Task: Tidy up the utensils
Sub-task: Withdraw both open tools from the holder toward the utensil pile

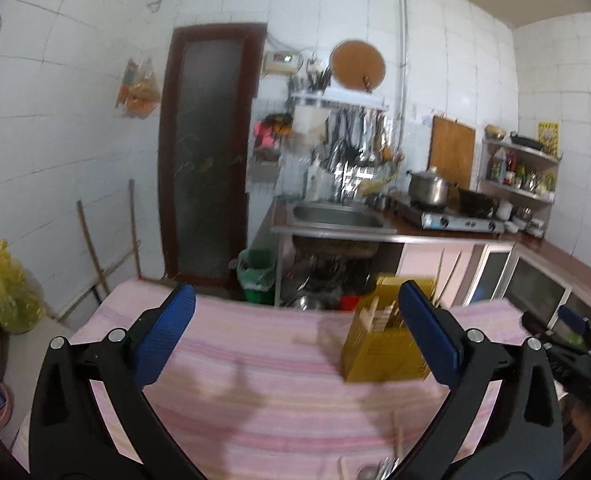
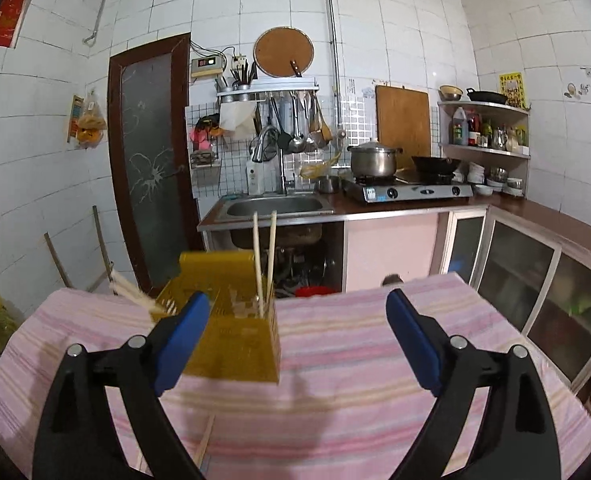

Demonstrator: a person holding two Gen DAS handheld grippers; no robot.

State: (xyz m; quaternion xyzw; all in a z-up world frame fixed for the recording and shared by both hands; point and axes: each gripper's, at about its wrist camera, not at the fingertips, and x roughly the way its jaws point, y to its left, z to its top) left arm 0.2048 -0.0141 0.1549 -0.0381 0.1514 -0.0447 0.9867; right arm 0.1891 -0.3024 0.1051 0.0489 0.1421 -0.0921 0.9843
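A yellow utensil holder (image 1: 383, 344) stands on the table under a pink striped cloth (image 1: 255, 380). My left gripper (image 1: 295, 292) is open and holds nothing; the holder sits just inside its right finger. In the right wrist view the holder (image 2: 235, 344) is behind the left finger of my right gripper (image 2: 297, 300), which is open and holds nothing. Two chopsticks (image 2: 263, 256) stand upright in the holder. A blurred bundle of chopsticks (image 2: 135, 296) leans out at its left side. One loose chopstick (image 2: 205, 440) lies on the cloth near me, and some metal utensils (image 1: 379, 470) show at the bottom edge.
Beyond the table are a sink (image 2: 275, 206), a gas stove (image 2: 407, 192) with a pot (image 2: 373, 158), and glass-door cabinets (image 2: 535, 280) along the right. A green bin (image 1: 255, 274) stands by the brown door (image 1: 207, 152). A yellow bag (image 1: 7, 288) sits at the left.
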